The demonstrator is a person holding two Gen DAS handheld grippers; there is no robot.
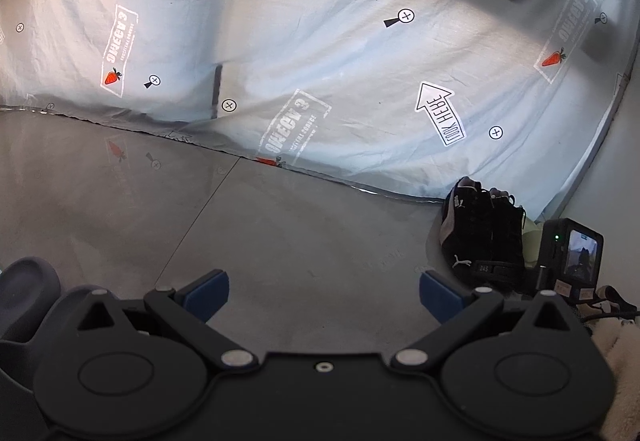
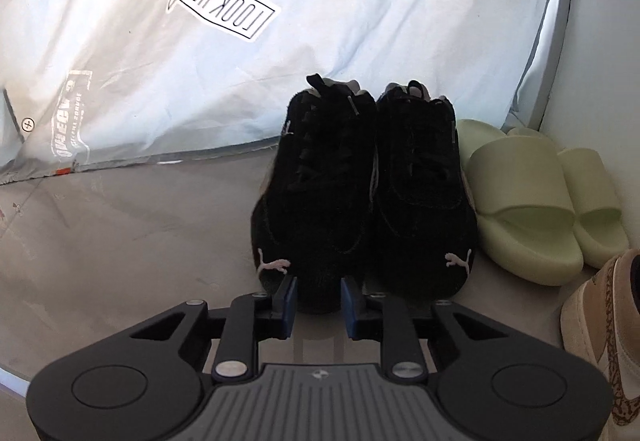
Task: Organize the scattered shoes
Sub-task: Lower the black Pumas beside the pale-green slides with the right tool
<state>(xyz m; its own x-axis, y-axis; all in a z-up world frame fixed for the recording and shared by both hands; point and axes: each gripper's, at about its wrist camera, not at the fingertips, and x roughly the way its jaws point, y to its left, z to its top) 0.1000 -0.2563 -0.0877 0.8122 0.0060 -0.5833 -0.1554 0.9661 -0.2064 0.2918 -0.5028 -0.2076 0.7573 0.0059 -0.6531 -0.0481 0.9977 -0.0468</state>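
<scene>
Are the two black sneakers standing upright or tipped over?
Upright. In the right wrist view both black sneakers stand on their soles side by side, toes toward the camera, heels at the bedsheet.

Setting: a home bedroom, floor level. Before me, a bed draped in a pale blue printed sheet (image 2: 360, 41) reaching the grey tiled floor (image 1: 200, 221); black sneakers (image 2: 360, 193), green slides (image 2: 532, 209) and a tan sneaker (image 2: 600, 329) lined along it.
</scene>
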